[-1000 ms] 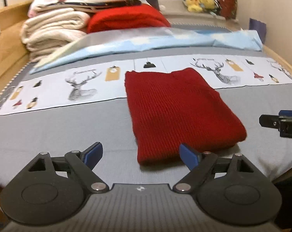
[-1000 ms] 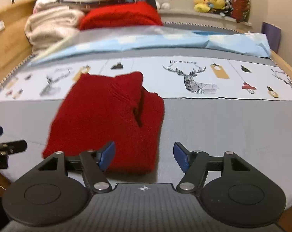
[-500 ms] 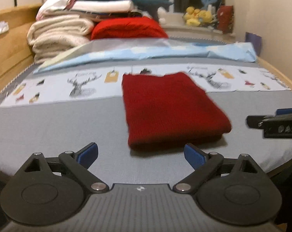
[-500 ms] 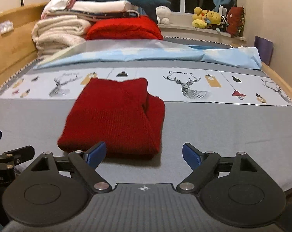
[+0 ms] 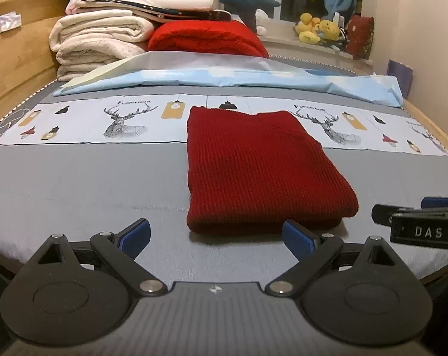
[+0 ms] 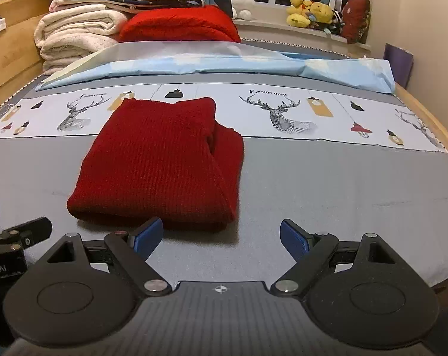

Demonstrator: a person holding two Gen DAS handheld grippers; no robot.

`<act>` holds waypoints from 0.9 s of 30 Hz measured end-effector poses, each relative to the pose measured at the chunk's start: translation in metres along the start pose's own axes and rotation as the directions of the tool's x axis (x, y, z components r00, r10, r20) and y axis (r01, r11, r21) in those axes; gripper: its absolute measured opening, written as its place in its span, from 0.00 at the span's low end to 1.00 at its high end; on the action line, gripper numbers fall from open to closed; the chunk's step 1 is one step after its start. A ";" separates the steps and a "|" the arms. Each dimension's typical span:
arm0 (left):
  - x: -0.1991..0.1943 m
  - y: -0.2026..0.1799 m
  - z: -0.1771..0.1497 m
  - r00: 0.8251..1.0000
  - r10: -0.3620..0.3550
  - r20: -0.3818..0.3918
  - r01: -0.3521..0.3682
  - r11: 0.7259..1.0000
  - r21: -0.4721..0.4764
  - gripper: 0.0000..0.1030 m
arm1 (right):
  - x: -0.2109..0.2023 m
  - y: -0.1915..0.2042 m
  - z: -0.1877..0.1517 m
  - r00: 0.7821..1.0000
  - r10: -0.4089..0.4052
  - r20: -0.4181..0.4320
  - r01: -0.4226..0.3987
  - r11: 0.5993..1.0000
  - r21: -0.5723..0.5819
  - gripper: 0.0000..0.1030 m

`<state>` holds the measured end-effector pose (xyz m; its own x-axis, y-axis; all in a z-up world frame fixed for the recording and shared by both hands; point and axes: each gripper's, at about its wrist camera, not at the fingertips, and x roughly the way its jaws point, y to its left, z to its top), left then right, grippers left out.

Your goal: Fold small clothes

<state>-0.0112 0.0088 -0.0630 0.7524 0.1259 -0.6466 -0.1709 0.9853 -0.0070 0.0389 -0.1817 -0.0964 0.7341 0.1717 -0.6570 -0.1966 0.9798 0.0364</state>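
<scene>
Both my claws hang at the near edge of the bed [image 5: 75, 184], spread wide, nothing between the pads. The left claw [image 5: 216, 235] fills the bottom of its frame, blue pads well apart, and its jaws have just been opening to full spread; the right pad [image 5: 298, 235] sits just in front of the sweater's near hem, not pressing on it as far as I can tell. The right claw [image 6: 221, 237] has just been opening too, and its left pad [image 6: 148, 234] overlaps the hem in the picture while the other hangs over bare grey sheet.

So the red sweater [image 5: 253, 166] lies in the middle of the frame, released, folded into a thick rectangle on the grey sheet, its far end reaching the white strip with the deer prints [image 5: 126, 118].

My read: the fold is made and I'm letting go. To finish well, I'd check the right side. In the right view the layers gape there, with a flap [image 6: 228, 148] sticking out past the top layer. I'd pinch that edge low, tuck it flush, and keep the pads off the top so I don't drag the knit.

Further back, at the top of the frame: a light blue pillow [image 5: 224, 77], then stacked blankets [image 5: 99, 44] and a red blanket [image 5: 206, 38].
</scene>
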 end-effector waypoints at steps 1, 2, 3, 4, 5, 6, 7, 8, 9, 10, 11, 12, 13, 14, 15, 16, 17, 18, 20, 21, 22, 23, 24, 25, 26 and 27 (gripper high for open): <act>0.001 0.001 0.001 1.000 -0.001 -0.001 0.001 1.000 -0.006 0.94 | 0.000 0.000 0.000 1.000 0.001 -0.001 -0.001 1.000 0.002 0.84; 0.001 0.003 0.002 1.000 -0.003 -0.002 0.003 1.000 -0.010 0.94 | 0.000 0.001 0.000 1.000 0.003 -0.002 -0.003 1.000 0.004 0.84; 0.002 0.004 0.002 1.000 -0.004 -0.003 0.004 1.000 -0.012 0.94 | 0.000 0.001 0.000 1.000 0.005 -0.002 -0.005 1.000 0.002 0.84; 0.002 0.004 0.002 1.000 -0.004 -0.003 0.004 1.000 -0.014 0.94 | 0.001 0.001 0.000 1.000 0.006 -0.001 -0.006 1.000 -0.003 0.84; 0.002 0.004 0.002 1.000 -0.003 -0.001 0.003 1.000 -0.014 0.94 | 0.001 0.002 0.000 1.000 0.006 0.001 -0.006 1.000 -0.006 0.84; 0.002 0.005 0.002 1.000 -0.003 0.000 0.003 1.000 -0.014 0.94 | 0.000 0.003 0.000 1.000 0.006 0.002 -0.006 1.000 -0.009 0.84; 0.001 0.006 0.002 1.000 -0.003 0.001 0.003 1.000 -0.013 0.94 | 0.001 0.004 0.001 1.000 0.007 0.002 -0.007 1.000 -0.011 0.84; 0.001 0.006 0.002 1.000 -0.003 0.001 0.003 1.000 -0.013 0.94 | 0.001 0.004 0.001 1.000 0.008 0.002 -0.008 1.000 -0.012 0.84; 0.002 0.006 0.002 1.000 -0.003 0.000 0.003 1.000 -0.014 0.94 | 0.001 0.004 0.001 1.000 0.008 0.002 -0.008 1.000 -0.012 0.84; 0.002 0.007 0.002 1.000 -0.003 0.000 0.003 1.000 -0.015 0.94 | 0.001 0.005 0.001 1.000 0.008 0.001 -0.008 1.000 -0.012 0.84; 0.002 0.007 0.002 1.000 -0.003 0.000 0.003 1.000 -0.015 0.94 | 0.001 0.005 0.001 1.000 0.008 0.001 -0.008 1.000 -0.013 0.84; 0.002 0.007 0.002 1.000 -0.003 0.000 0.003 1.000 -0.015 0.94 | 0.001 0.005 0.001 1.000 0.007 0.001 -0.007 1.000 -0.013 0.84; 0.002 0.007 0.002 1.000 -0.003 0.000 0.003 1.000 -0.014 0.94 | 0.001 0.006 0.001 1.000 0.006 0.001 -0.006 1.000 -0.013 0.84; 0.001 0.008 0.002 1.000 -0.002 0.000 0.002 1.000 -0.012 0.94 | 0.001 0.006 0.001 1.000 0.006 0.001 -0.006 1.000 -0.013 0.84; 0.001 0.007 0.002 1.000 -0.003 0.001 0.003 1.000 -0.011 0.94 | 0.001 0.006 0.002 1.000 0.006 0.001 -0.006 1.000 -0.012 0.84; 0.001 0.007 0.001 1.000 -0.004 0.001 0.004 1.000 -0.009 0.94 | 0.001 0.006 0.001 1.000 0.006 0.001 -0.006 1.000 -0.011 0.84; 0.001 0.007 0.001 1.000 -0.005 0.001 0.005 1.000 -0.007 0.94 | 0.001 0.005 0.002 1.000 0.006 0.002 -0.006 1.000 -0.012 0.84; 0.001 0.006 0.001 1.000 -0.005 0.002 0.005 1.000 -0.005 0.94 | 0.001 0.006 0.002 1.000 0.007 0.002 -0.007 1.000 -0.012 0.84; 0.002 0.006 0.000 1.000 -0.005 0.002 0.005 1.000 0.001 0.94 | 0.002 0.005 0.002 1.000 0.007 0.002 -0.007 1.000 -0.013 0.84; 0.002 0.006 0.001 1.000 -0.005 0.003 0.005 1.000 0.002 0.94 | 0.002 0.005 0.002 1.000 0.007 0.001 -0.007 1.000 -0.013 0.84; 0.002 0.005 0.000 1.000 -0.005 0.004 0.005 1.000 0.002 0.94 | 0.001 0.005 0.002 1.000 0.007 0.001 -0.007 1.000 -0.013 0.84; 0.002 0.006 0.000 1.000 -0.005 0.004 0.005 1.000 0.002 0.94 | 0.001 0.006 0.002 1.000 0.006 0.002 -0.006 1.000 -0.012 0.84; 0.002 0.006 0.000 1.000 -0.005 0.003 0.005 1.000 0.003 0.94 | 0.001 0.006 0.002 1.000 0.006 0.002 -0.006 1.000 -0.013 0.84; 0.002 0.006 0.000 1.000 -0.006 0.003 0.006 1.000 0.003 0.94 | 0.002 0.006 0.002 1.000 0.006 0.003 -0.006 1.000 -0.013 0.84; 0.002 0.006 0.000 1.000 -0.007 0.001 0.007 1.000 0.003 0.94 | 0.002 0.005 0.002 1.000 0.006 0.003 -0.006 1.000 -0.014 0.84; 0.002 0.006 0.000 1.000 -0.008 0.000 0.008 1.000 0.002 0.94 | 0.002 0.006 0.002 1.000 0.006 0.003 -0.006 1.000 -0.014 0.84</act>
<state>-0.0105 0.0153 -0.0643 0.7540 0.1180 -0.6462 -0.1634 0.9865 -0.0105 0.0406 -0.1756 -0.0965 0.7347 0.1779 -0.6547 -0.2102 0.9772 0.0296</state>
